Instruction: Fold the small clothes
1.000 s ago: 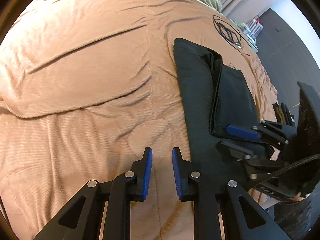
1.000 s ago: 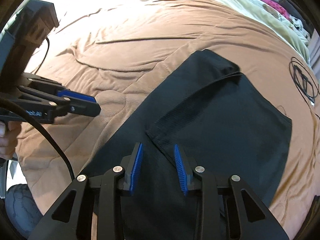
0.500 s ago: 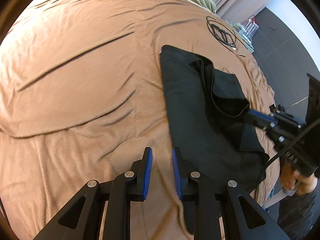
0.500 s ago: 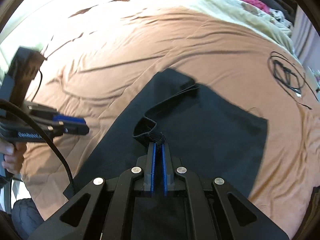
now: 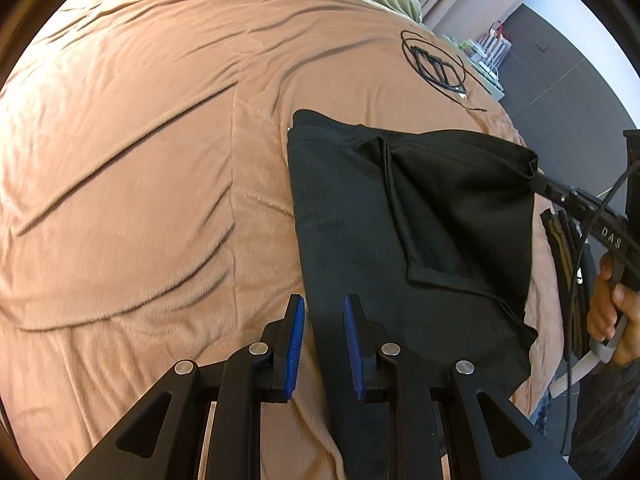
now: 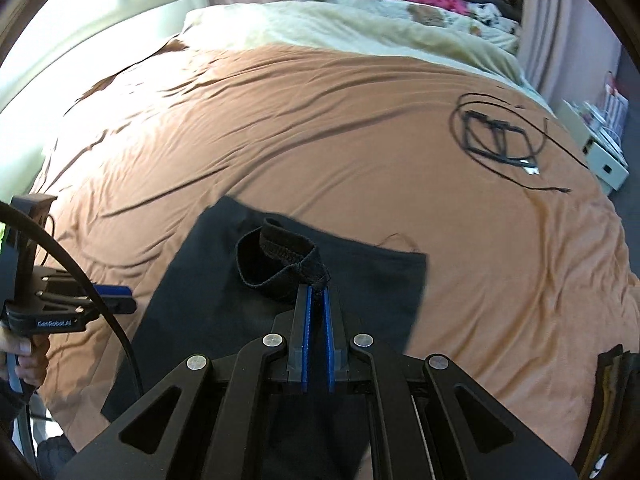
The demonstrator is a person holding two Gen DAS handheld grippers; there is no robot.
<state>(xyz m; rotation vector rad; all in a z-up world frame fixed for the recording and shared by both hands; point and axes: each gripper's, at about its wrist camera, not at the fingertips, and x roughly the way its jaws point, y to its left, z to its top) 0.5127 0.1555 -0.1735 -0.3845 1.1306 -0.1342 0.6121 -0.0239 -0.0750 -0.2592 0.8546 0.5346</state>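
A black garment (image 5: 360, 232) lies flat on the brown bedspread (image 5: 140, 200). My right gripper (image 6: 316, 300) is shut on the garment's upper layer (image 6: 280, 264) at its hemmed edge and holds it lifted off the bed; in the left wrist view that raised flap (image 5: 460, 200) hangs from the right gripper (image 5: 538, 180). My left gripper (image 5: 322, 320) is open and empty, hovering over the garment's left edge near the front. It also shows at the left of the right wrist view (image 6: 116, 298).
A coiled black cable (image 6: 496, 136) lies on the bedspread at the far right. A cream blanket (image 6: 360, 28) and soft toys lie at the head of the bed. A dark stack of folded cloth (image 5: 568, 280) sits at the right bed edge.
My right gripper closed on the garment's upper layer and lifted it up and to the right. My left gripper shifted right to the garment's left edge and stayed open.
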